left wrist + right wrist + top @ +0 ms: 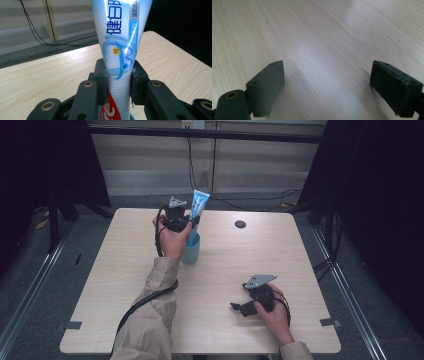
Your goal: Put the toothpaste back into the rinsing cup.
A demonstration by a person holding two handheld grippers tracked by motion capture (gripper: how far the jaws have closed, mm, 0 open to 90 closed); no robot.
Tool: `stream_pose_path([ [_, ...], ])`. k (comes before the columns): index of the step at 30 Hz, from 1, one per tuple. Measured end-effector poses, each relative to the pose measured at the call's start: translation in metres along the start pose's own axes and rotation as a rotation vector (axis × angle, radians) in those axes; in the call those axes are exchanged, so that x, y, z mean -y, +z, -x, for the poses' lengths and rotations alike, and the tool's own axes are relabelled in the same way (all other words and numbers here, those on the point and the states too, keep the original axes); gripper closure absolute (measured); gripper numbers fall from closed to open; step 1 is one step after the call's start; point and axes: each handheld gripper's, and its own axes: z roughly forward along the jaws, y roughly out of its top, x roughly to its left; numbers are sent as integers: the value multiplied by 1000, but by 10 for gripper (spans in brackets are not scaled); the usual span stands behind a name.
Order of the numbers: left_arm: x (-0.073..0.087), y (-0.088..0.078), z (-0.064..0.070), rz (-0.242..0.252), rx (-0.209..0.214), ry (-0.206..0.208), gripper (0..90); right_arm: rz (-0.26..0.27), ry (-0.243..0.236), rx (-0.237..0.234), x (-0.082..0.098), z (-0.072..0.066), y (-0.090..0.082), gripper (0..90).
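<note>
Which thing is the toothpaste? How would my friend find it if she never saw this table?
Start at the pale wooden table and go to its far side, where the left gripper is held up. Just below it a small teal cup stands on the wood. The toothpaste tube is clamped in that gripper's jaws, lower end in the cup, the one tall light-blue and white thing with printed writing.
</note>
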Motion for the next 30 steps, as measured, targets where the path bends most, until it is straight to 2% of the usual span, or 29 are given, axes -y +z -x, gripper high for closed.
stream_pose_path([
  [17,17,0,-6,-44,-26,-16,719,-2,3,-2,0,0,0,117],
  [19,19,0,-6,-35,-24,-29,718,-2,3,-2,0,0,0,117],
  [30,22,-2,-7,-37,-34,-24,714,-2,3,-2,0,0,0,117],
])
